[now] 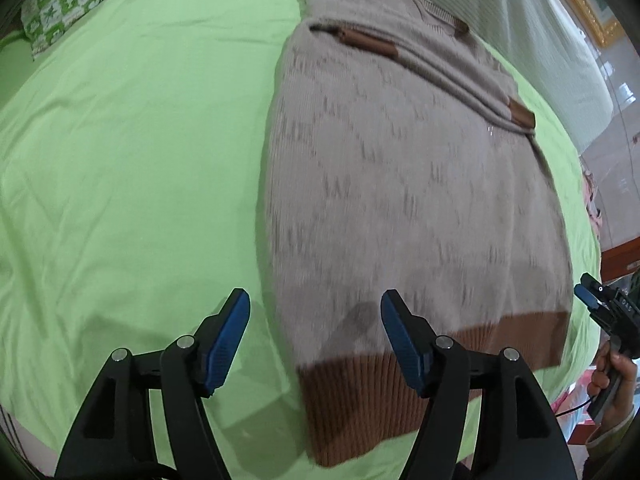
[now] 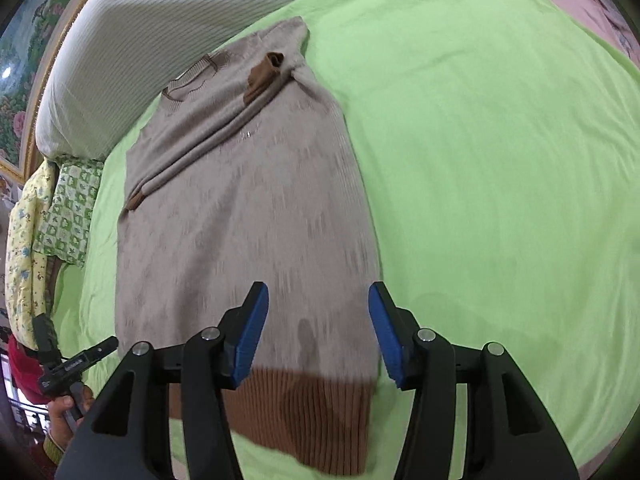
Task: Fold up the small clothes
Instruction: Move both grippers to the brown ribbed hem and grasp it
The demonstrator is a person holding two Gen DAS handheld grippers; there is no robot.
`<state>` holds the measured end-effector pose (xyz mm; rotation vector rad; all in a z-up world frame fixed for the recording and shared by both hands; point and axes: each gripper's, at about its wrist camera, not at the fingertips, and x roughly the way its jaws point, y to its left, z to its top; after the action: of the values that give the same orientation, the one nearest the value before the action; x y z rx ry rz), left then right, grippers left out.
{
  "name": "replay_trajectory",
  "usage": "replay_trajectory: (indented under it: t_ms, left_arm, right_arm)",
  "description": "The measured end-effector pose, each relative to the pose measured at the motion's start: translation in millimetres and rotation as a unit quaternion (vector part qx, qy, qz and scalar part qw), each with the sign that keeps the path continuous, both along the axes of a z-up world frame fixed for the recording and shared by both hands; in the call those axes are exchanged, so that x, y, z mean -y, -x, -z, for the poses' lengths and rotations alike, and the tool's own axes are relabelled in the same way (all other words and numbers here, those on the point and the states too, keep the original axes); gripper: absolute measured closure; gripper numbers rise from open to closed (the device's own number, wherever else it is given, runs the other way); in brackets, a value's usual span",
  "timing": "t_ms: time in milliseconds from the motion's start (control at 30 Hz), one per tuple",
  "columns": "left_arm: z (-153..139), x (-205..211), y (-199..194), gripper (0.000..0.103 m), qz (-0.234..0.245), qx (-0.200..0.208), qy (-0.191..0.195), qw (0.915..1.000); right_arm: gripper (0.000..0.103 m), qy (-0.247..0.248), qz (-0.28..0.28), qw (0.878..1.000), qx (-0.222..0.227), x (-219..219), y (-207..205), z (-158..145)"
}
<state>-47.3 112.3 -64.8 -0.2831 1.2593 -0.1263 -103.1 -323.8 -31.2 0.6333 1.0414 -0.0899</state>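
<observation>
Left wrist view: the sweater (image 1: 400, 184) lies flat on the green bed (image 1: 120, 160), sleeves folded across the chest, its long axis running from the brown hem (image 1: 400, 392) nearest the tongs away to the collar. The left tongs (image 1: 316, 340) hang released over the hem's left corner; the right tongs (image 2: 318, 334), released and empty too, over its right corner. Each hand is about equally near its own corner.

A wide bed (image 1: 120, 140) under a light green sheet (image 2: 480, 160) fills both views. Along its far edge lies a white ribbed bolster (image 2: 160, 40), and beyond that a gilt-framed floral picture (image 2: 16, 92). At one far corner sits a green-and-white patterned pillow (image 1: 72, 0). Soft, even light throughout.
</observation>
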Motion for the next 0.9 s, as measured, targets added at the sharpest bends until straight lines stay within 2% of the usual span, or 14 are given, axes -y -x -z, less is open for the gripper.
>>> replay_trajectory:
  t_ms: [433,600,667,700,833,900]
  left_arm:
    - [16,6,51,0.032,0.035,-0.028,0.020,0.9988]
    - [19,5,55,0.032,0.038,-0.027,0.020,0.9987]
    - [19,8,51,0.034,0.036,-0.031,0.031,0.9984]
    - [18,8,50,0.035,0.036,-0.031,0.037,0.9982]
    - [21,10,45,0.054,0.037,-0.033,0.050,0.9975]
    - [21,11,44,0.066,0.034,-0.031,0.049,0.9977]
  right_arm:
    - [0.050,-0.005,-0.014,0.999,-0.033,-18,43,21]
    - [0.050,-0.017,-0.022,0.999,-0.030,-23,48,27]
    - [0.050,-0.023,-0.015,0.999,-0.027,-22,49,29]
    - [0.050,-0.028,-0.009,0.999,-0.025,-21,50,30]
    - [0.050,-0.038,-0.005,0.999,-0.021,-20,49,31]
    - [0.056,-0.036,-0.011,0.999,-0.023,-22,47,32]
